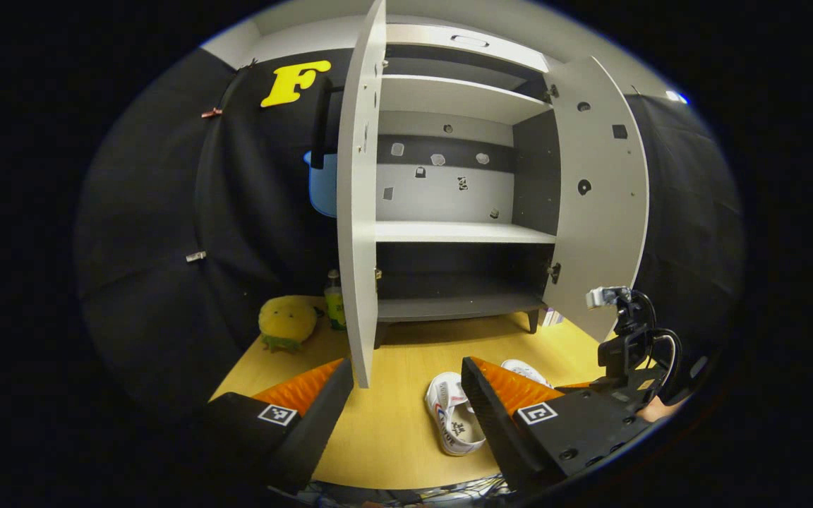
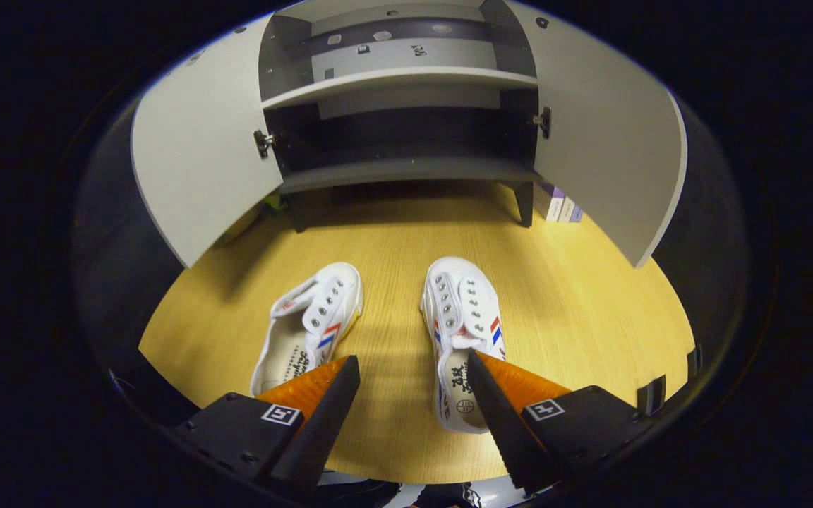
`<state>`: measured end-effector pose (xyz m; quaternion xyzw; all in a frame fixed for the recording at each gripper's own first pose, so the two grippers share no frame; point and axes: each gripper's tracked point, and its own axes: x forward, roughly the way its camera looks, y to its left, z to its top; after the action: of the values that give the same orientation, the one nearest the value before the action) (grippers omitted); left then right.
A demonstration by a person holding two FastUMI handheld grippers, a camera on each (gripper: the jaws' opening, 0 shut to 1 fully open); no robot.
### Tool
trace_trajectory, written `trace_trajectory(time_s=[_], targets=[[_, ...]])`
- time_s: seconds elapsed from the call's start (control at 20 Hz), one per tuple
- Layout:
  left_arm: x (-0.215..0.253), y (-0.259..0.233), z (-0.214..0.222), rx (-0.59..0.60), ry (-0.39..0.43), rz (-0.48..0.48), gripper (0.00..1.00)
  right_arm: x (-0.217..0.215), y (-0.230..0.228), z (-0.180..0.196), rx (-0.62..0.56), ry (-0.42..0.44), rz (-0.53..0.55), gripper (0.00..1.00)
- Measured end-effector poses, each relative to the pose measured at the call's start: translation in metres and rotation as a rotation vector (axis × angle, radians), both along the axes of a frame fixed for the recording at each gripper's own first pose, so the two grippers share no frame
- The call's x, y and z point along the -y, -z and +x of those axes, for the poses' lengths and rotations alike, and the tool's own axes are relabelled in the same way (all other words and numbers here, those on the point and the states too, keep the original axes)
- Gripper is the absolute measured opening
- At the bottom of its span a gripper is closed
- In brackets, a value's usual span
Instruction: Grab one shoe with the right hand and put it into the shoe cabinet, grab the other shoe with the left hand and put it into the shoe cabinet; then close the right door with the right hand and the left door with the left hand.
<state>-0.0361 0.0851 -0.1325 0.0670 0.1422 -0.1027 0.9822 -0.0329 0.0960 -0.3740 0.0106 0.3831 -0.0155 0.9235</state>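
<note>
Right gripper (image 2: 410,384) fingers apart, nothing held, low centre of right gripper view. Two white canvas shoes with red-blue stripes on the yellow wooden floor (image 2: 590,310): left shoe (image 2: 311,321), right shoe (image 2: 463,331). Grey two-door shoe cabinet (image 2: 406,77) at top, both doors open. Left gripper (image 1: 406,388) spread, empty.

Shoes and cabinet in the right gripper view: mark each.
Left shoe (image 2: 311,321): right gripper view, laced upper.
Right shoe (image 2: 464,310): right gripper view, laced upper.
Cabinet (image 2: 406,169): right gripper view, bottom shelf's front edge.

White shoes (image 2: 459,331) striped red and blue, pale grey cabinet (image 2: 406,77) with dark insides, yellow wood-grain floor (image 2: 576,296).
</note>
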Motion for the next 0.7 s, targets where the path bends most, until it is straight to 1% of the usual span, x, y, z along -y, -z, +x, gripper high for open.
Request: trace_trajectory(time_s=[0.1,0.25,0.3,0.35,0.5,0.7], targets=[[-0.002,0.007,-0.005,-0.022,-0.001,-0.002,0.97,0.002,0.023,0.000,-0.034,0.005,-0.015,0.99],[-0.007,0.016,-0.008,-0.055,-0.024,-0.017,0.97,0.003,0.035,0.010,-0.018,-0.019,-0.063,0.99],[-0.009,0.018,-0.008,-0.061,-0.033,-0.016,0.97,0.002,0.041,0.015,-0.017,-0.026,-0.070,0.97],[-0.011,0.018,-0.008,-0.063,-0.040,-0.011,0.97,0.003,0.045,0.020,-0.013,-0.030,-0.082,0.97],[-0.014,0.015,-0.005,-0.052,-0.056,0.008,0.97,0.001,0.048,0.044,0.024,-0.023,-0.097,0.98],[-0.009,0.015,-0.003,-0.048,-0.057,0.003,0.96,0.001,0.049,0.065,0.028,0.000,-0.081,0.99]])
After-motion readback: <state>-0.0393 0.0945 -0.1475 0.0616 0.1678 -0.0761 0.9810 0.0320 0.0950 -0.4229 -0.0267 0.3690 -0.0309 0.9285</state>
